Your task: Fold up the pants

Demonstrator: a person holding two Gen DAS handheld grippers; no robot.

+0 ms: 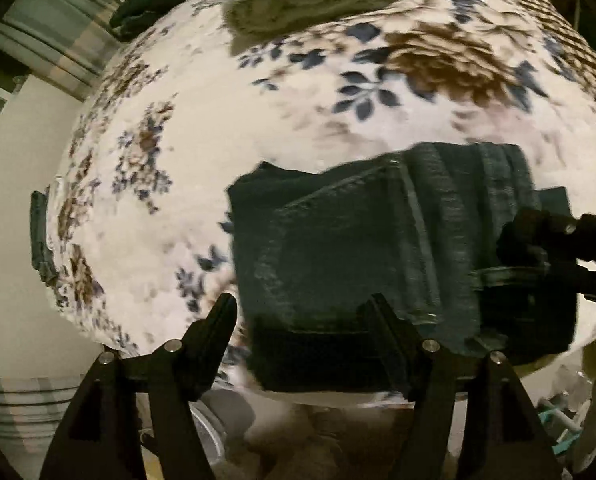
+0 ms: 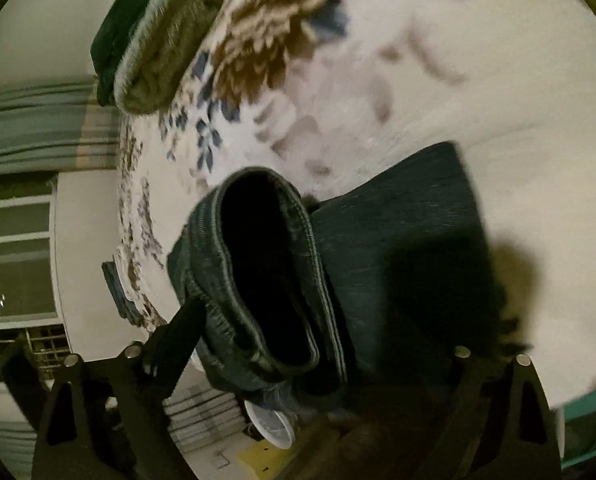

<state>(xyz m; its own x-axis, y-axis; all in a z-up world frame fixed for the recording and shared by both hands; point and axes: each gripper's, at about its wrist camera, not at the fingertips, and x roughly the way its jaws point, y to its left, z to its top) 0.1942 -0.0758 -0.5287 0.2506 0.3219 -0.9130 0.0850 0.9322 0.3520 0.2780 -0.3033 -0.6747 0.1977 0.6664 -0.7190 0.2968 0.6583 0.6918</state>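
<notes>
Here both spread hand-held grippers, left (image 1: pixel 304 312) and right (image 2: pixel 318 344), partly hide the blurred pants (image 1: pixel 362 248).

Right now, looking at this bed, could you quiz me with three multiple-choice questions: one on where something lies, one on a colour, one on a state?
1. Where is the olive folded towel?
A. at the far end of the floral blanket, beyond the pants
B. on top of the pants
C. on the floor

2. What colour are the pants?
A. bright red
B. dark denim
C. white

3. How are the left gripper's jaws?
A. clamped on the towel
B. standing apart, pinching nothing
C. shut tight together

Answers: 1 A, the towel lies past the pants near the blanket's far edge. 2 B, dark stitched denim shows in both views. 3 B, its two fingers stand wide apart over the folded pants' near edge.
</notes>
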